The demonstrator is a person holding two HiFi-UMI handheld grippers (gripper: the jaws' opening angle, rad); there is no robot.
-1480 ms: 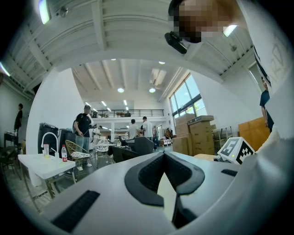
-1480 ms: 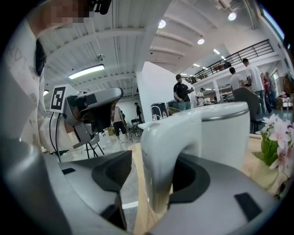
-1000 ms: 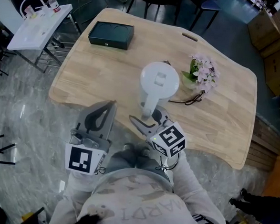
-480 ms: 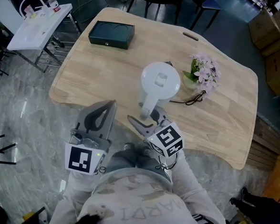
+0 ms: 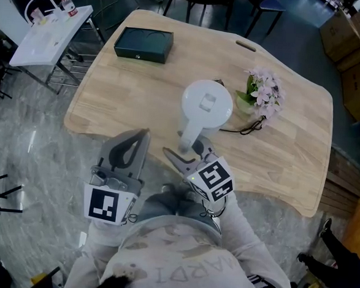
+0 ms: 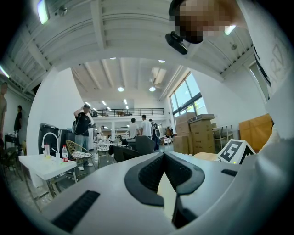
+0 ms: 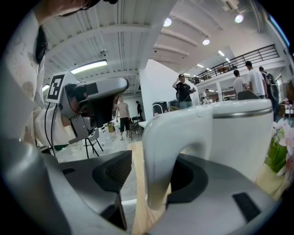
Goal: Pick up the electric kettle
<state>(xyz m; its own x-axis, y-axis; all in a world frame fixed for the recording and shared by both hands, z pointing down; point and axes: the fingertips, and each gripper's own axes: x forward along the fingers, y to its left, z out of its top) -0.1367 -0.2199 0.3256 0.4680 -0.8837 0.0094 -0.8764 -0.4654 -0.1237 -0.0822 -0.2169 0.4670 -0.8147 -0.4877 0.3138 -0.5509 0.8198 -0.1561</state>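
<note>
At the near edge of the table (image 5: 109, 98), my right gripper (image 7: 151, 181) spreads its fingers (image 7: 110, 172) around the handle (image 7: 158, 151) of the one electric kettle (image 5: 206, 104) standing there, not clamped. My left gripper (image 6: 164, 160) hangs beside, fingers pressed together, empty.

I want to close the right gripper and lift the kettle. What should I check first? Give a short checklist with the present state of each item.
1. Kettle handle between the right gripper jaws: ok.
2. Jaws closed on the handle: not ok, a gap shows at one pad.
3. Left gripper shut, empty, away from the kettle: ok.
4. Lid closed: ok.
5. Black cord free of the kettle: cannot tell.
</note>
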